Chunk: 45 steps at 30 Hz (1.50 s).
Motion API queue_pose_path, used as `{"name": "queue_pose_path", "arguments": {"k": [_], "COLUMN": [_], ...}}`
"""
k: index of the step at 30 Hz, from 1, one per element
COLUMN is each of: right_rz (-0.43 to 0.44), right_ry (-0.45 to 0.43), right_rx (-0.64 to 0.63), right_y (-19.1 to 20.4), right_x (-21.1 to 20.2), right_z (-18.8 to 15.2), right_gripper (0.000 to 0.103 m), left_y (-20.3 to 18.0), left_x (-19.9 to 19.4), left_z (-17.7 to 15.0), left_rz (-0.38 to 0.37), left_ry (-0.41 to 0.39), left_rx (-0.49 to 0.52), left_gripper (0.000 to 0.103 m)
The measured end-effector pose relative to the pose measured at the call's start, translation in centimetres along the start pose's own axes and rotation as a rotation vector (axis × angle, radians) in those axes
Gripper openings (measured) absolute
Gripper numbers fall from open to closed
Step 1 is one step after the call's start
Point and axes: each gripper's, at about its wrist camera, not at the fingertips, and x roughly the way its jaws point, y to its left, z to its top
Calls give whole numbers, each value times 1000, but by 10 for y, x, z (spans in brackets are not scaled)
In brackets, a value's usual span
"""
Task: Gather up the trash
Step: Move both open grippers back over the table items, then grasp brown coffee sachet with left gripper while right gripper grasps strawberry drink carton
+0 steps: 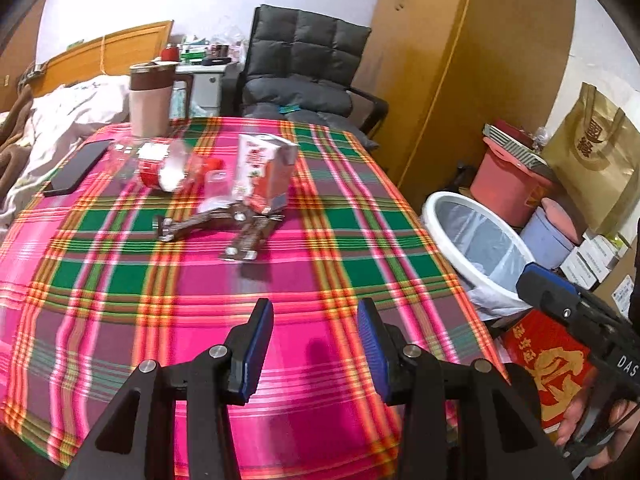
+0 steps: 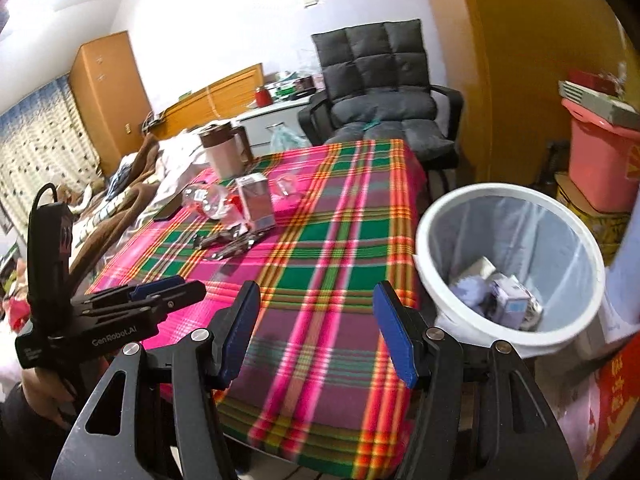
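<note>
Trash: carton, bottle and wrappers clustered mid-table, toward the far side; blurred in both views.
Carton: upright, pink and white, just right of the bottle; wrappers lying in front of it.
Bottle: clear with red label, on its side.
Cup: clear plastic, between bottle and carton; contact hard to tell.
Table: covered with pink-green plaid cloth.
Bin: white, lined with a clear bag, on the floor just beside the table's right edge; a small carton and crumpled paper inside.
Left gripper: above the near part of the table, fingers wide apart, nothing between them.
Right gripper: above the table's near right corner, next to the bin, fingers wide apart, holding nothing.
Jug: pink with brown lid, at the far left of the table.
Phone: dark, flat at the left edge.
Chair: grey padded, behind the table.
</note>
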Motion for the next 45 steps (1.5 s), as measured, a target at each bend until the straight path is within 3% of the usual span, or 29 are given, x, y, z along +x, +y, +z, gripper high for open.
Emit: {"name": "queue_pose_path", "arguments": {"k": [11,20,35,37,40,45], "right_rz": [51,74,97,95,96,96], "right_ry": [43,69,88,89,94,103], "right_rx": [-65,-97,-116,-119,-125,-146], "right_y": [21,25,31,32,34,39], "right_x": [25,45,77,82,89,104], "right_z": [16,31,50,53,57,62], "right_gripper": [61,61,61,61,61,61], "left_y": [50,75,87,87,88,93], "left_x": [1,25,85,95,98,96], "left_z": [13,39,66,67,68,67], "left_rz": [85,138,131,153,128,124], "left_ry": [-5,2,83,111,118,117], "left_rx": [-23,24,151,145,122,90], "left_gripper": [43,43,43,43,43,24]}}
